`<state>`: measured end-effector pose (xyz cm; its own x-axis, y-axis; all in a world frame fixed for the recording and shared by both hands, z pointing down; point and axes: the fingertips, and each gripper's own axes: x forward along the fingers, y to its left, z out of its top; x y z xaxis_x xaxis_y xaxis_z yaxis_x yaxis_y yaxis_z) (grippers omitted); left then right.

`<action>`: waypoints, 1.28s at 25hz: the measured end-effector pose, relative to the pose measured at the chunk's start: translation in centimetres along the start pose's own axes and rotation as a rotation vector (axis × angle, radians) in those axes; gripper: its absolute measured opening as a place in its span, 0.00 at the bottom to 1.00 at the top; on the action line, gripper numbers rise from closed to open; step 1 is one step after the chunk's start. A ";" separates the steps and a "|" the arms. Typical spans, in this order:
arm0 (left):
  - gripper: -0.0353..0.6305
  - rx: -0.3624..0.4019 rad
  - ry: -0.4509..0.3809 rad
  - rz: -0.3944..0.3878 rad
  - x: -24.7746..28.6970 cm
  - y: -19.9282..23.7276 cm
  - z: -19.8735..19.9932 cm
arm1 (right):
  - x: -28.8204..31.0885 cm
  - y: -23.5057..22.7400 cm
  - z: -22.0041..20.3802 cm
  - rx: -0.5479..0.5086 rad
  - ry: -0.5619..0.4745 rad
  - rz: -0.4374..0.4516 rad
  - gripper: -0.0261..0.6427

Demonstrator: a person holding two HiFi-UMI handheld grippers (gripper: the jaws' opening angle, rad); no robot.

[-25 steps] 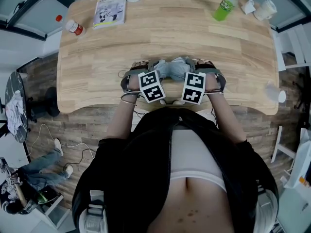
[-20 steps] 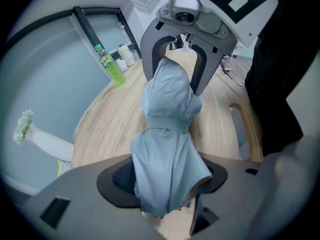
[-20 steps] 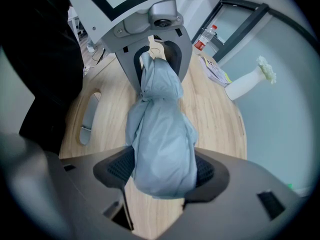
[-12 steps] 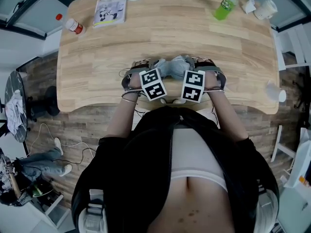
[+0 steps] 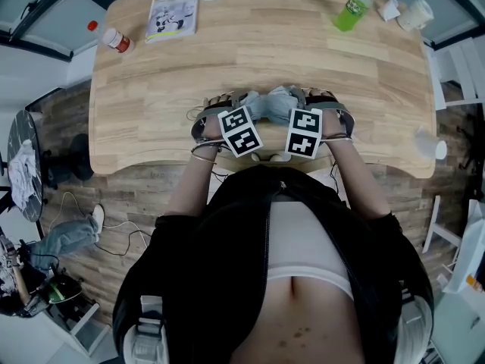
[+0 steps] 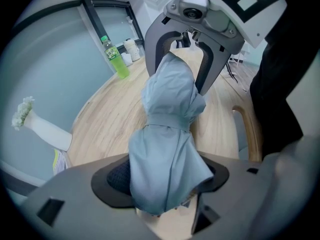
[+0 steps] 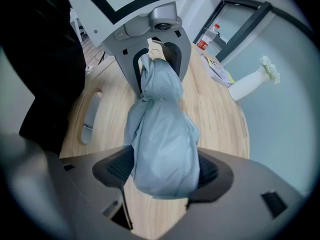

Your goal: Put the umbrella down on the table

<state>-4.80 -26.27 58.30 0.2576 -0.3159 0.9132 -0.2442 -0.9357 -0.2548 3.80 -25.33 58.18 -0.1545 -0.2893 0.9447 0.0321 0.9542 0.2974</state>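
Holding the folded umbrella [image 5: 274, 101] at the 6 o'clock edge of the table [image 5: 151, 89], we clamp one end in the right gripper [image 7: 162, 174] while the left gripper [image 6: 165, 184], released, has just been opening around the other, where we fear loose fabric snagging or slipping off.

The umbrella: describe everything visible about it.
The umbrella is a folded compact one in pale blue-grey fabric, crumpled, cinched round the middle by a band of the same cloth. It lies crosswise over the near part of the wooden table, one end between each tool's jaws. The right tool pinches its bulging end. The left tool, whose jaws have just been opening, has the loose flared end between them. Whether it rests on the wood cannot be told.
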 end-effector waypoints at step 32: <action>0.54 -0.085 -0.160 0.179 -7.0 2.3 1.0 | -6.7 -3.7 0.2 0.139 -0.141 -0.155 0.56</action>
<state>-6.26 -26.34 51.01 0.3463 -0.5023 0.7923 -0.3755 -0.8482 -0.3736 4.47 -26.94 50.73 -0.2833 -0.4288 0.8578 -0.1371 0.9034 0.4063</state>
